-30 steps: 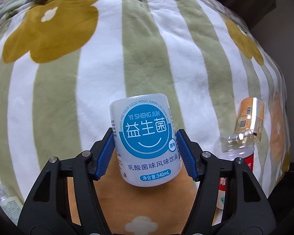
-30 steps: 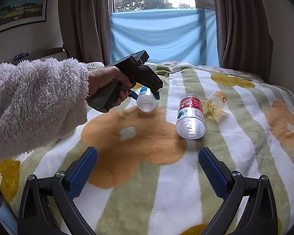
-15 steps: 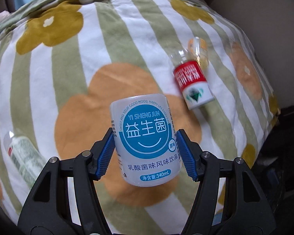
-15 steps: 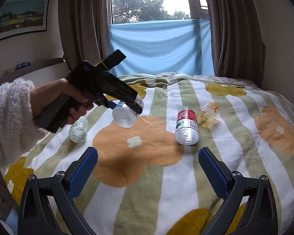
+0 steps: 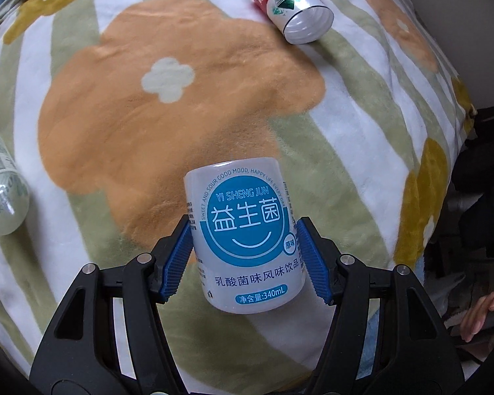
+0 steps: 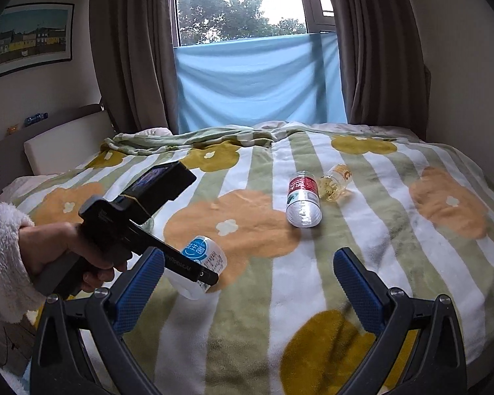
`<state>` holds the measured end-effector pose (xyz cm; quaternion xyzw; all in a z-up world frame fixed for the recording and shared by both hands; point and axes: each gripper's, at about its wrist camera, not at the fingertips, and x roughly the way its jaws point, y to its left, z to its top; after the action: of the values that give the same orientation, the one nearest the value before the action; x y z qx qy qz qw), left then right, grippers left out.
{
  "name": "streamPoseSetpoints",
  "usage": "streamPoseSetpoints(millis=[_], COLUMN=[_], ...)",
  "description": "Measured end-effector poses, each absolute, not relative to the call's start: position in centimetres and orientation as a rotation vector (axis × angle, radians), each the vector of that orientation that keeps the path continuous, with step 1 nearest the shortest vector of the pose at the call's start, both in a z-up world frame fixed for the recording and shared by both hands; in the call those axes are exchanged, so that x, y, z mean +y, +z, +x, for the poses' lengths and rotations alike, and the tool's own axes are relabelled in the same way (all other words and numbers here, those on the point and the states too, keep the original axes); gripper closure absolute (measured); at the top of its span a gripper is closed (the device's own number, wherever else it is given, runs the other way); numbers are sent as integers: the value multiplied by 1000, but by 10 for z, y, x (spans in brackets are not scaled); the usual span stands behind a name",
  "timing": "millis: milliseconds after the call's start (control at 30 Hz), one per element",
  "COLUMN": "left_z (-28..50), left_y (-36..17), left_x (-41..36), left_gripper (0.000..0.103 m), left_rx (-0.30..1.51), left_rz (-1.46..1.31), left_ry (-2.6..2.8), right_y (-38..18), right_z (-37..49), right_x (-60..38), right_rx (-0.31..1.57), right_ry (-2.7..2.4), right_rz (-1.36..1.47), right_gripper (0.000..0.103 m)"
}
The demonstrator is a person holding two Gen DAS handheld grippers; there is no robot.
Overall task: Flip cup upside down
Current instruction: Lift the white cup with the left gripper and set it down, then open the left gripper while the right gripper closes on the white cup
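Note:
The cup (image 5: 247, 237) is a white plastic cylinder with a blue round label and Chinese print. My left gripper (image 5: 245, 258) is shut on its sides, blue pads pressed against it, and holds it in the air above the bed's near part. From the right wrist view the cup (image 6: 202, 256) hangs tilted over the blanket, held by the left gripper (image 6: 194, 271) in a person's hand (image 6: 62, 253). My right gripper (image 6: 247, 291) stands open low in front, nothing between its fingers.
A flowered, striped blanket (image 6: 362, 230) covers the bed. A red-labelled cut bottle (image 6: 303, 199) and a yellowish bottle (image 6: 336, 182) lie on their sides mid-bed. A pale green bottle (image 5: 1, 184) lies at the left. Curtains and a window stand behind; the bed edge drops off at right.
The left gripper has carried the cup toward the near side of the bed and lower, tilting it. The right gripper has stayed open and risen slightly.

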<state>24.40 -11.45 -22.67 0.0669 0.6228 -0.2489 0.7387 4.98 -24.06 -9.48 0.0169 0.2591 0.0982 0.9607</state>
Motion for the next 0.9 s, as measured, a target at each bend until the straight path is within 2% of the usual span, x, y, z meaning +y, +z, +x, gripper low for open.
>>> streamPoseSetpoints(millis=[100, 167, 233, 300, 433, 600, 900], left_z=[242, 238, 234, 228, 210, 185, 155], left_y=[-229, -227, -220, -211, -191, -177, -168], left_x=[-117, -118, -112, -105, -76, -42, 7], left_gripper=[39, 31, 10, 5, 5, 5, 5], left_rx=[1340, 1315, 1269, 1232, 1161, 1107, 1054], left_rz=[173, 197, 193, 170, 140, 72, -23], left_ry=[-529, -519, -505, -493, -443, -384, -326], right_y=[-94, -93, -92, -89, -81, -81, -123], right_z=[46, 44, 44, 46, 58, 92, 154], right_x=[-243, -245, -247, -249, -252, -246, -212], right_rx=[525, 528, 533, 539, 581, 723, 1018], right_ry=[192, 190, 193, 208, 251, 330, 413], right_rz=[43, 51, 59, 65, 82, 144, 329], right_gripper=[0, 0, 0, 0, 0, 0, 0])
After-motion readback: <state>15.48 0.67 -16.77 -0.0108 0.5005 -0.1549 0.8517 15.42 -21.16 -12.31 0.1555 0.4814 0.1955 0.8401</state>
